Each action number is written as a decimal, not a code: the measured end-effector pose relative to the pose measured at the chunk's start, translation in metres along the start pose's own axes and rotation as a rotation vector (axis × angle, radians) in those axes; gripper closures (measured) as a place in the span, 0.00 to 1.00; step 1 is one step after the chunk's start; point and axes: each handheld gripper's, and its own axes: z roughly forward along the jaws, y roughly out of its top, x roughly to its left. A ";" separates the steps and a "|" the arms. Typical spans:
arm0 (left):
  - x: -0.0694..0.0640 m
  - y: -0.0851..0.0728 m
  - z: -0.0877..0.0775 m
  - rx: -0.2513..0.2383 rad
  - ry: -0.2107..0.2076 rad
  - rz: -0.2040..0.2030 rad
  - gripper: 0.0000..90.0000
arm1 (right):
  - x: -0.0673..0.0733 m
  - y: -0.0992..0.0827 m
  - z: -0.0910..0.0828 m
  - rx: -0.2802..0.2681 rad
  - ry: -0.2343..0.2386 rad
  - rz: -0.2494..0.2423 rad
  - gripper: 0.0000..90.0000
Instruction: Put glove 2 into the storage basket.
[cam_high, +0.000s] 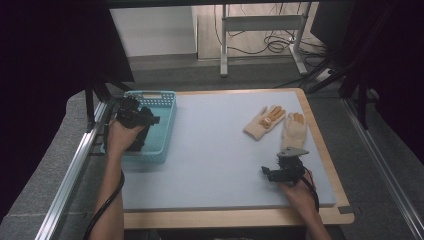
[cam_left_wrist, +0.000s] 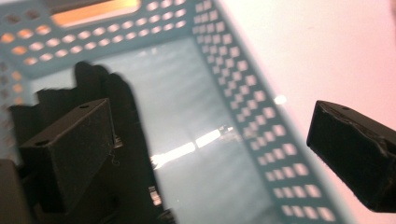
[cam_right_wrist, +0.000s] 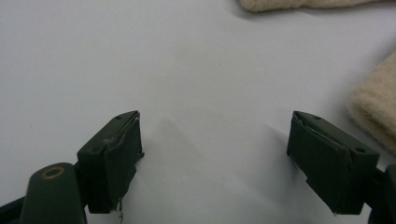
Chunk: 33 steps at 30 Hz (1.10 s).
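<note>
Count, high view:
- Gloves, cream with orange fingertips: two, (cam_high: 264, 122) and (cam_high: 293, 130), upper right of frame, touching.
- Dark glove (cam_left_wrist: 116, 140): one, inside the basket.
- Basket (cam_high: 167, 117), teal, perforated: one, left of frame.
- Grippers: two, left gripper (cam_high: 134, 119) and right gripper (cam_high: 283, 170).
- Bench (cam_high: 220, 150): one.

high view – above, forward-down on table (cam_high: 220, 150) | left gripper view – close over basket (cam_left_wrist: 261, 121) | right – low over mat
</note>
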 end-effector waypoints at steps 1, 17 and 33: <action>0.000 0.000 0.000 0.000 0.000 0.000 0.02 | 0.000 0.000 0.000 0.000 0.000 0.000 0.20; -0.074 -0.007 -0.005 -0.077 -0.099 0.180 0.00 | 0.000 0.000 0.000 0.000 0.000 0.001 0.20; -0.134 -0.053 -0.003 -0.135 -0.189 0.292 0.00 | 0.000 0.000 0.000 0.000 0.000 0.001 0.20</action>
